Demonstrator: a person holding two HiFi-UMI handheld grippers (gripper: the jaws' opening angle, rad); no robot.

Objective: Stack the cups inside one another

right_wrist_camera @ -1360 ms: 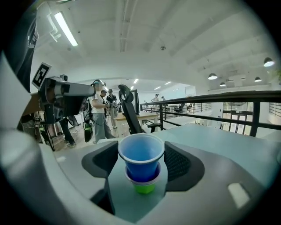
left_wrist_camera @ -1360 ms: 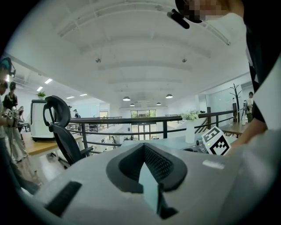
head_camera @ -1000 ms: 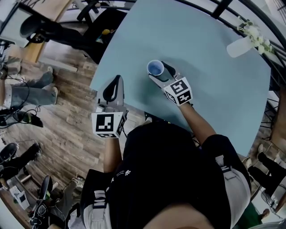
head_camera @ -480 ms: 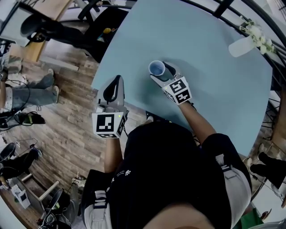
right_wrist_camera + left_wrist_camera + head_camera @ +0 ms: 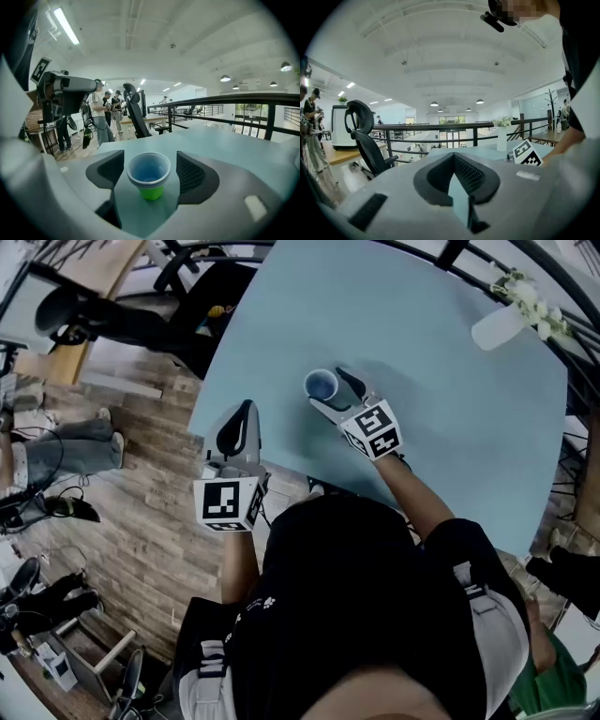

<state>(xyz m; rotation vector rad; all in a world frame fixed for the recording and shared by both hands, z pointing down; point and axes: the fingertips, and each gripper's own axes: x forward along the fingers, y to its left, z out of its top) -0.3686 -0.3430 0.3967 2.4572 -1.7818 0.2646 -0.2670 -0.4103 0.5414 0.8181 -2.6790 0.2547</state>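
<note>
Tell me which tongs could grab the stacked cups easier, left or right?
Right, probably. The right tongs are opening with the cup stack standing between them on the table. The left tongs are shut and empty, off by the table's edge, away from the cups.

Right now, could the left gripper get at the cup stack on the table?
Probably not easily: the right gripper, its fingers opening, straddles the cup stack, and the left gripper is shut, off to the side at the table edge.
</note>
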